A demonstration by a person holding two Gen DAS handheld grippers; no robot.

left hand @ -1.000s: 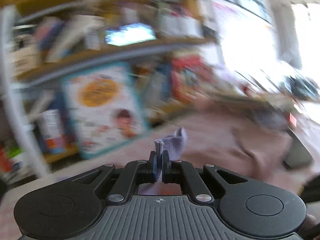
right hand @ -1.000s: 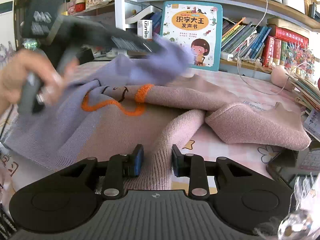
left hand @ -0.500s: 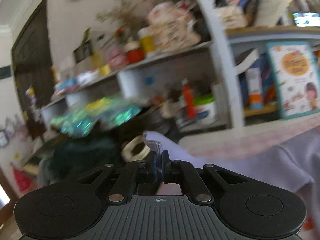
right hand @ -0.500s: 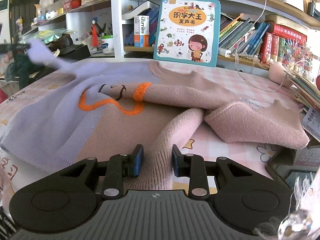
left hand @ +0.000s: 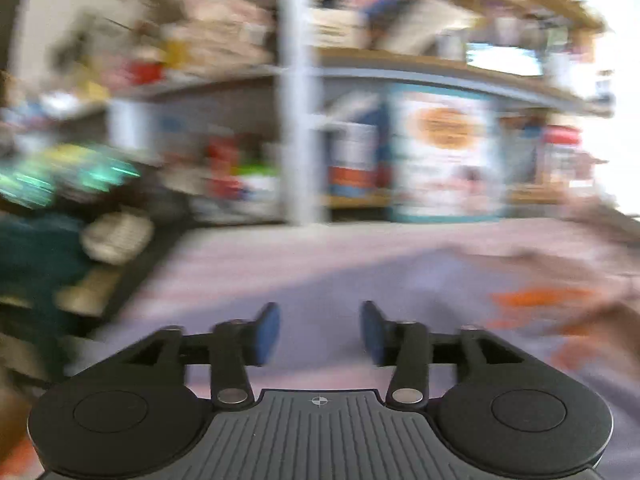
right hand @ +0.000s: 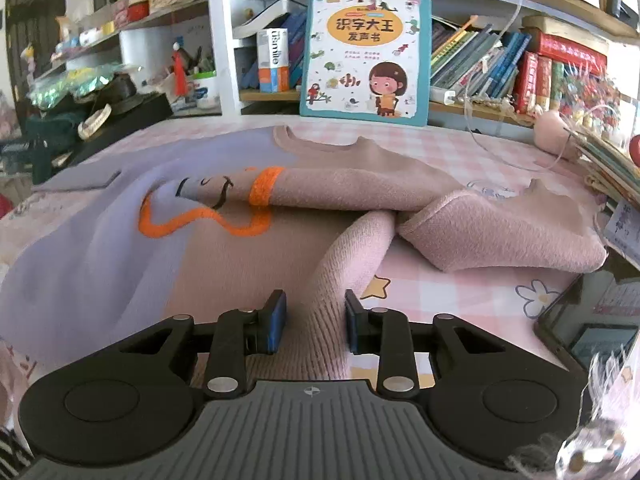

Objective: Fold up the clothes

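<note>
A lavender and pink knitted sweater (right hand: 120,248) with orange trim lies spread on the pink checked tablecloth (right hand: 460,296). One pink sleeve (right hand: 340,264) runs down between the jaws of my right gripper (right hand: 316,322), which is open around it. The other sleeve with an orange cuff (right hand: 266,188) lies across the chest. My left gripper (left hand: 320,332) is open and empty above the lavender part of the sweater (left hand: 400,280); that view is blurred by motion.
A bookshelf with a children's book (right hand: 366,52) stands behind the table. Dark clutter (right hand: 96,112) sits at the table's left end. Stacked books (right hand: 608,168) and a dark tablet (right hand: 592,332) lie at the right edge.
My left gripper carried the lavender edge out to the left, then let go and opened; it now swings back right. The sweater lies flatter. My right gripper has not moved.
</note>
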